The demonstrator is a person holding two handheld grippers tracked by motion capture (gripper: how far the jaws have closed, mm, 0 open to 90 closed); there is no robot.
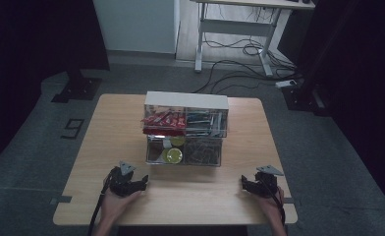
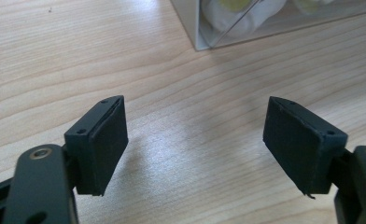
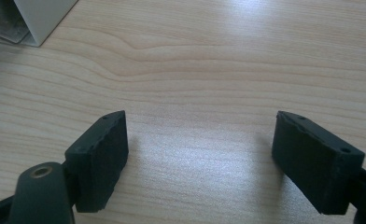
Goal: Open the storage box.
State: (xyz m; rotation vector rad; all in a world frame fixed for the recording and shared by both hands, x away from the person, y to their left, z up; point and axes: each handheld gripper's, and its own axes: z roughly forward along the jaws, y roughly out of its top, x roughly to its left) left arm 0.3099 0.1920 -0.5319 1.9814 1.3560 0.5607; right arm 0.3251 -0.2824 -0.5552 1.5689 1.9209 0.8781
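Note:
A clear plastic drawer box (image 1: 185,129) with a white top stands at the middle of the wooden table (image 1: 107,137). Its upper tier holds red packets (image 1: 163,120) on the left and dark items on the right. A lower drawer is pulled forward, with yellow-and-white rolls (image 1: 173,155) in it. My left gripper (image 1: 140,183) rests near the front left, open and empty, its jaws wide over bare wood (image 2: 195,140). A corner of the box (image 2: 204,28) lies ahead of it. My right gripper (image 1: 244,183) rests at the front right, open and empty (image 3: 200,154).
Grey floor surrounds the table. A white desk frame (image 1: 239,29) with loose cables (image 1: 244,59) stands beyond the far edge. Dark stand bases (image 1: 77,88) sit at the left and right. Bare wood lies between the two grippers.

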